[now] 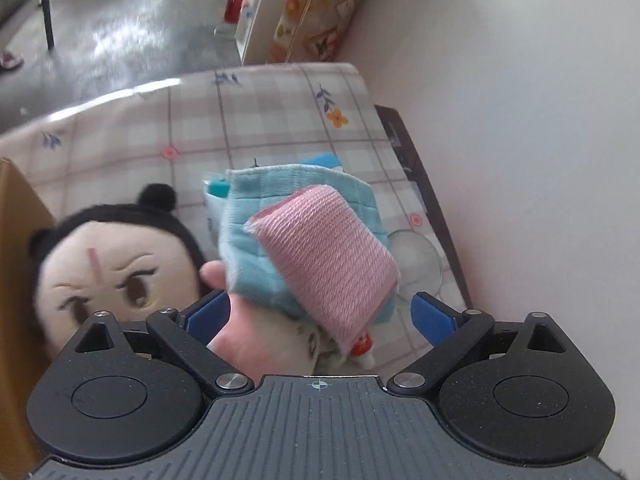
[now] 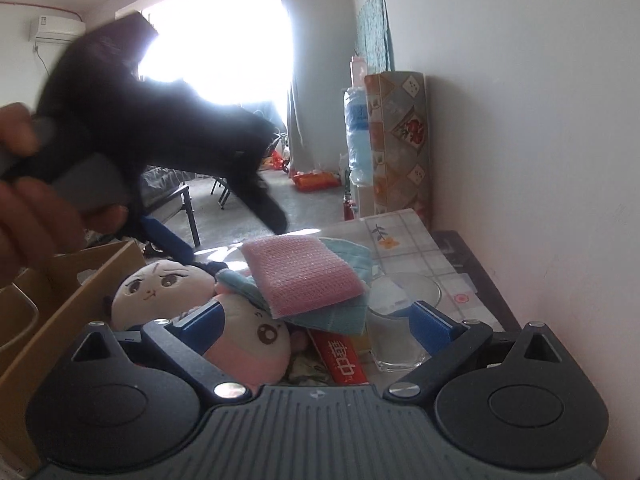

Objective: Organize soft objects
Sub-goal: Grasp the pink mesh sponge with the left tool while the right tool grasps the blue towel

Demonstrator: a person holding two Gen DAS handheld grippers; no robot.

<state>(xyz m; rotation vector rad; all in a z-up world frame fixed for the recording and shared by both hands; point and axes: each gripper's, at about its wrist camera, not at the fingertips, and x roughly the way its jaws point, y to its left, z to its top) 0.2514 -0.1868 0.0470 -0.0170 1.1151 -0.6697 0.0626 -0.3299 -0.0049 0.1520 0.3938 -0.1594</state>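
Observation:
My left gripper (image 1: 320, 314) is open and points down over a heap of soft things. A pink knitted cloth (image 1: 324, 256) lies on a light blue cloth (image 1: 248, 240), both on top of a pink plush toy (image 1: 248, 340) between the blue fingers (image 1: 208, 312); the pads are not pressing. A black-haired plush doll (image 1: 108, 276) lies to the left. My right gripper (image 2: 318, 324) is open too, low in front of the same heap: pink plush toy (image 2: 256, 340), pink cloth (image 2: 300, 276), blue cloth (image 2: 340, 316), doll (image 2: 160, 284).
A cardboard box (image 2: 60, 300) stands at the left. A glass (image 2: 396, 320) and a red toothpaste tube (image 2: 344, 356) sit by the heap on the checked tablecloth (image 1: 260, 120). The wall (image 1: 520, 160) borders the table's right. A hand (image 2: 24, 200) holds the blurred left gripper.

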